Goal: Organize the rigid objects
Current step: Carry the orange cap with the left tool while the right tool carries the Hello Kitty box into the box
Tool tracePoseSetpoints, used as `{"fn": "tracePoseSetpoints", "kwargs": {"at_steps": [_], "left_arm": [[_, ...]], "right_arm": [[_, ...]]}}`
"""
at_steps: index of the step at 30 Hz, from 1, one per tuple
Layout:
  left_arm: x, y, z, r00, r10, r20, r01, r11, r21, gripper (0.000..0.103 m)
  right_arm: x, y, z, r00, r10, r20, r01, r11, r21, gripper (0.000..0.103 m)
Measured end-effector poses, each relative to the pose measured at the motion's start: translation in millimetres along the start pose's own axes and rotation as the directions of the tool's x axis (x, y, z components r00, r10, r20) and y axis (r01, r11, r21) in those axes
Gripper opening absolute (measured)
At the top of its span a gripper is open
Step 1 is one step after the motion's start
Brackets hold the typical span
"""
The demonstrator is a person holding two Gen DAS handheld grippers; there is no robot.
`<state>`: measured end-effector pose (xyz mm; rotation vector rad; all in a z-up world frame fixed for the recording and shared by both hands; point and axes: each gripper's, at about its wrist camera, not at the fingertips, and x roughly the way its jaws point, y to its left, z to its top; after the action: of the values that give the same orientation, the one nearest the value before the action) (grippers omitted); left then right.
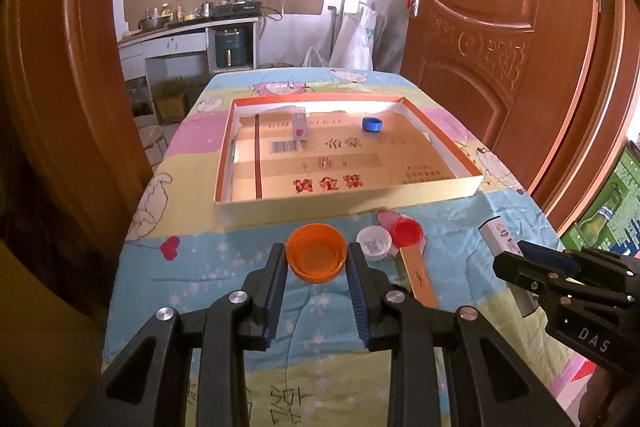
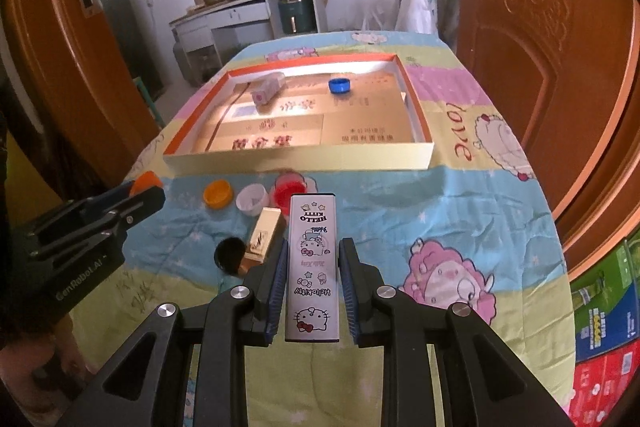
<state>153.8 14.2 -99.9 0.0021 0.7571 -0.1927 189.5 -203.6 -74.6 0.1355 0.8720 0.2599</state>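
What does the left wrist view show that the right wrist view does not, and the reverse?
Only left wrist: the open inside of the orange cap held in the left gripper.
Only right wrist: the printed top of the Hello Kitty box in the right gripper, and a second orange cap on the cloth.
Both: tray, blue cap, white cap, red cap.

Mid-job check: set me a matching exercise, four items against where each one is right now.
Items:
1. orange cap
2. Hello Kitty box
3. blue cap
4. white cap

Places:
A. inside the tray
B. on the cloth beside the red cap
C. between the left gripper's fingers
D. between the right gripper's fingers

Pairs: 1-C, 2-D, 3-A, 4-B
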Motion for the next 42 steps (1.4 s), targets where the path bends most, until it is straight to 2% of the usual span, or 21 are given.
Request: {"fn": "tracePoseSetpoints", "kwargs": {"at_steps": [21, 34, 42], "left_arm": [[35, -12, 44, 1.0, -0.017, 0.005, 0.016, 1.0, 0.021, 0.03], [64, -10, 58, 1.0, 0.0, -0.027, 0.001, 1.0, 0.011, 0.031], [79, -13, 74, 1.0, 0.007, -0.017, -0.006, 1.0, 0.015, 0.031]], "right_arm": [[25, -8, 44, 1.0, 0.017, 0.015, -0.017, 1.0, 0.004, 0.026], [46, -16, 65, 1.0, 0.029, 0.009, -0.03, 1.0, 0.004, 0.026], [55, -22, 81, 0.999, 0.025, 0.023, -0.025, 1.0, -0.01, 0.026]]}}
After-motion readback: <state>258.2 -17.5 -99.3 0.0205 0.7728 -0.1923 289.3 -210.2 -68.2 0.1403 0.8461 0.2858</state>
